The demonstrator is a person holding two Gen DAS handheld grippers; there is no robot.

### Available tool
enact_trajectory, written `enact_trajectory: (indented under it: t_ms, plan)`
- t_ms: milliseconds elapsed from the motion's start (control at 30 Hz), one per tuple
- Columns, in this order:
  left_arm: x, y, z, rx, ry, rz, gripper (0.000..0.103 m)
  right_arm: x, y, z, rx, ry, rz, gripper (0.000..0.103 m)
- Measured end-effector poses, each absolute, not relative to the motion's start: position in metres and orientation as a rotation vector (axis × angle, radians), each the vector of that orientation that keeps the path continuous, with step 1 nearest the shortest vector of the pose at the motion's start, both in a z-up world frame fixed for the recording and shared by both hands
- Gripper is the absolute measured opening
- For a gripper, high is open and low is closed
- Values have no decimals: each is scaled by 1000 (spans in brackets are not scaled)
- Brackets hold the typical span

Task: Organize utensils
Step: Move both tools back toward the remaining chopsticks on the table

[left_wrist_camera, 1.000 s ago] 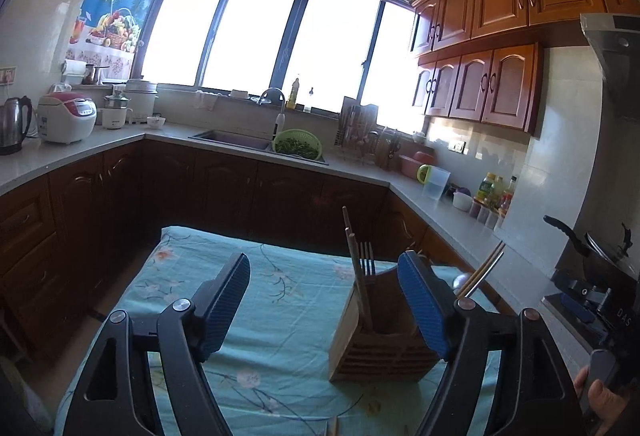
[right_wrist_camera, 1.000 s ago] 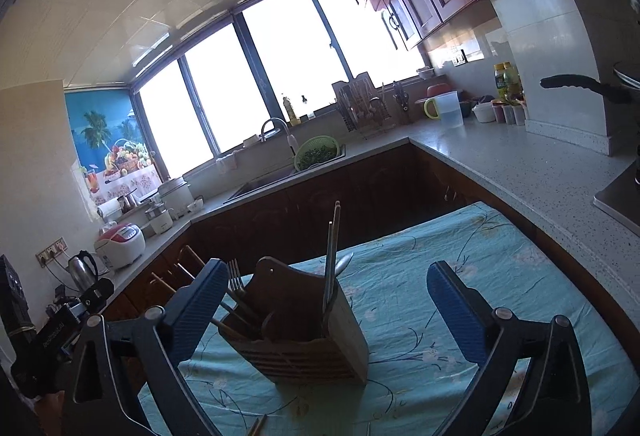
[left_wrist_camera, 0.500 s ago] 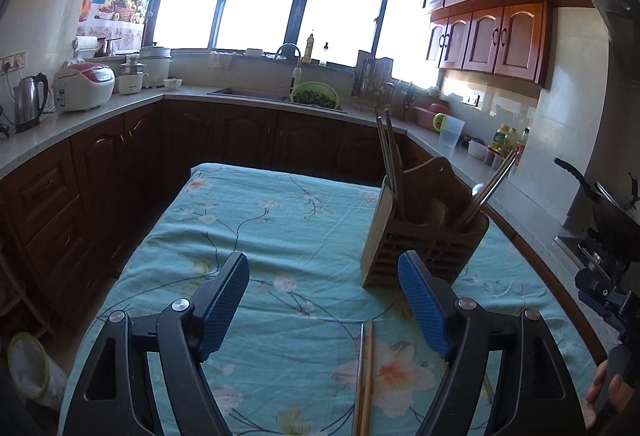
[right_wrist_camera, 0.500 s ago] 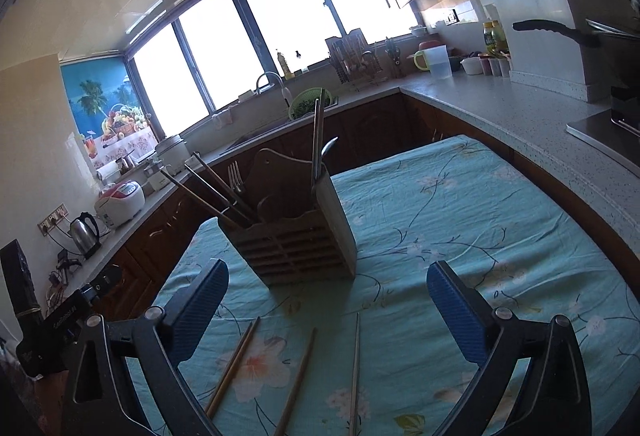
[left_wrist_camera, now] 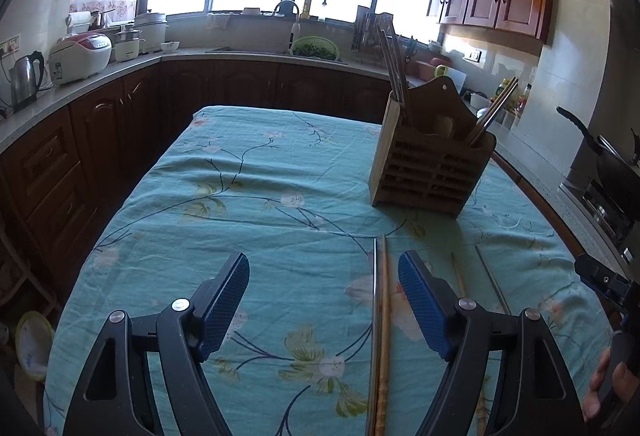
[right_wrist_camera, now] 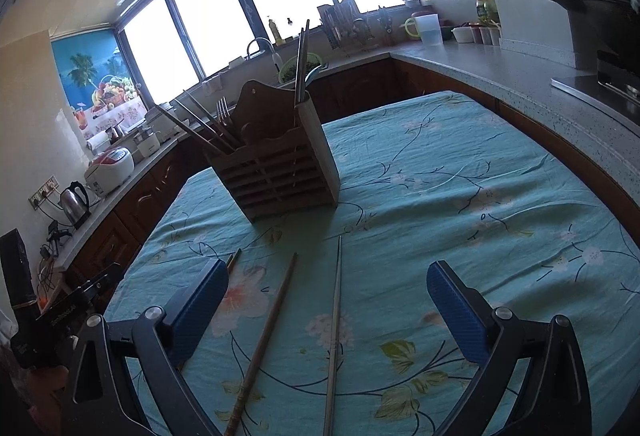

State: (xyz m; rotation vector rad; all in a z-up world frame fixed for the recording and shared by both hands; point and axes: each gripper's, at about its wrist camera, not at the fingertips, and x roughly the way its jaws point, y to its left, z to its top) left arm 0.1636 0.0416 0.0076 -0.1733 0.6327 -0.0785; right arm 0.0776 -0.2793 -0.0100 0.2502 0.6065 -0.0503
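Note:
A slatted wooden utensil holder (left_wrist_camera: 430,164) (right_wrist_camera: 276,172) stands on the floral teal tablecloth (left_wrist_camera: 248,204), with chopsticks and a fork sticking out of it. Loose chopsticks lie in front of it. A metal chopstick (left_wrist_camera: 374,316) and a wooden chopstick (left_wrist_camera: 385,332) lie side by side between the fingers of my left gripper (left_wrist_camera: 323,290), which is open above the cloth. Two more sticks (left_wrist_camera: 476,288) lie to its right. My right gripper (right_wrist_camera: 326,294) is open over a wooden chopstick (right_wrist_camera: 264,340) and a metal chopstick (right_wrist_camera: 335,332). Neither gripper touches anything.
Dark wooden cabinets and a pale counter (left_wrist_camera: 120,68) wrap around the table, carrying a rice cooker (left_wrist_camera: 80,56), a kettle (left_wrist_camera: 25,76) and a sink with a green colander (left_wrist_camera: 314,48). A stove with a pan (left_wrist_camera: 600,148) is at the right. A hand (left_wrist_camera: 612,384) grips the other tool.
Both views have tilted down from the windows toward the tablecloth. The utensil holder has slid up and away in both views, and the loose chopsticks have come into sight between the fingers.

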Motion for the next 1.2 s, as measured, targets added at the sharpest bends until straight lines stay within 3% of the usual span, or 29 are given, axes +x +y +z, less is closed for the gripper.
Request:
enact_trajectory:
  t_ms: [267,367,633,800,1000,1100,1200]
  plan:
    - [169,34,12,-141,688,-86,75,81,-267,-17,218,628,-21,99]
    - [169,29,13,-135,706,-115,65,84,-262,-19,206,641,-12,94]
    - [190,14,6,-144,802,-289,32,115,-248,-36,213,742,54,43]
    - [210,3,1,-109,855,-340,22,148,-234,-58,177,843,86,35]
    - [242,-6,-4,-61,904,-366,21,177,-225,-84,124,958,103,33]
    - [260,-16,-10,-17,929,-371,20,170,-229,-82,58,964,86,14]
    - [275,-26,-18,26,951,-365,20,161,-243,-79,72,977,89,11]
